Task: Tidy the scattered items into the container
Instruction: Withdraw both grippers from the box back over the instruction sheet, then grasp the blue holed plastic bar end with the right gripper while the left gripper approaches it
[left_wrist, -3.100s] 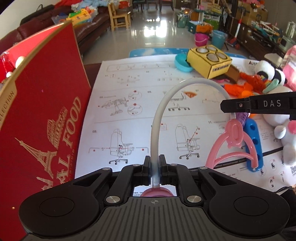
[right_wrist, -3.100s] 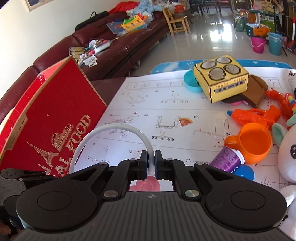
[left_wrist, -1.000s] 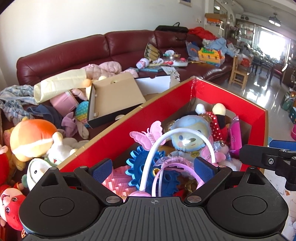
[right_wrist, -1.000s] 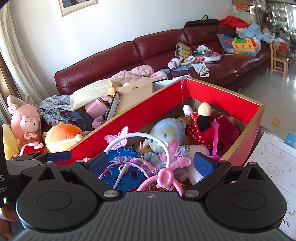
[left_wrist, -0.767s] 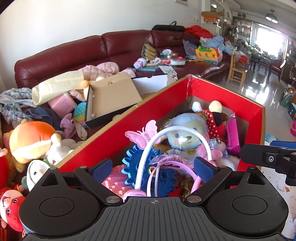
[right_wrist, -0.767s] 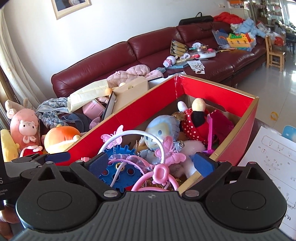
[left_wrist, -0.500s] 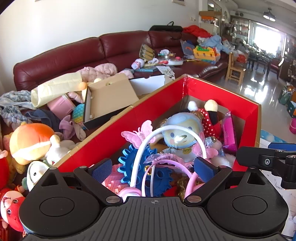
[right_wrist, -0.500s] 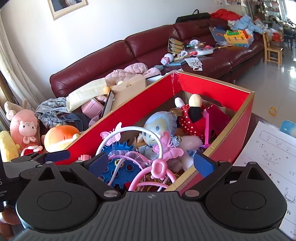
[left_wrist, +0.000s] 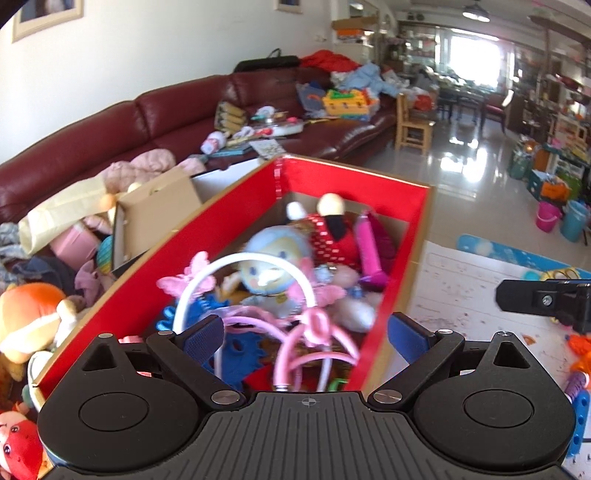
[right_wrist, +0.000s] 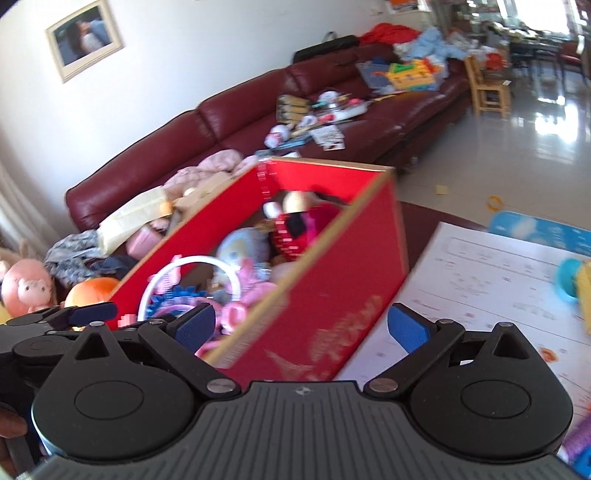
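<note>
- the left gripper (left_wrist: 306, 332) has its blue pads spread wide with nothing between them; it sits low over the near end of the red box (left_wrist: 354, 173).
- inside the box, on the near left side, a blue gear (left_wrist: 236, 354) lies under a pink butterfly (left_wrist: 192, 275); the white headband (left_wrist: 236, 266) arches upright over them, resting on the pile, with a pink headband (left_wrist: 314, 328) tangled at its foot.
- judging by looks, the white headband is light, springy plastic with a smooth, slippery surface; pinching across the thin band near one end, where it is stiffest, seems the best hold, while a grip at the crown would likely let it swing or flex.
- further back sit a pale blue doll (left_wrist: 273, 258) and a red spotted plush (left_wrist: 332, 236), both soft and forgiving, plus a pink stick-like toy (left_wrist: 369, 247) against the right wall.
- the right gripper (right_wrist: 301, 328) is also spread open and empty, positioned over the box's near right wall, partly outside it above the white instruction sheet (right_wrist: 491, 280).
- on the sheet to the far right, orange toys (left_wrist: 581, 354) lie scattered; they look like rigid, light plastic, easiest to pinch across a narrow part. this view is blurred, so their details are unclear.
</note>
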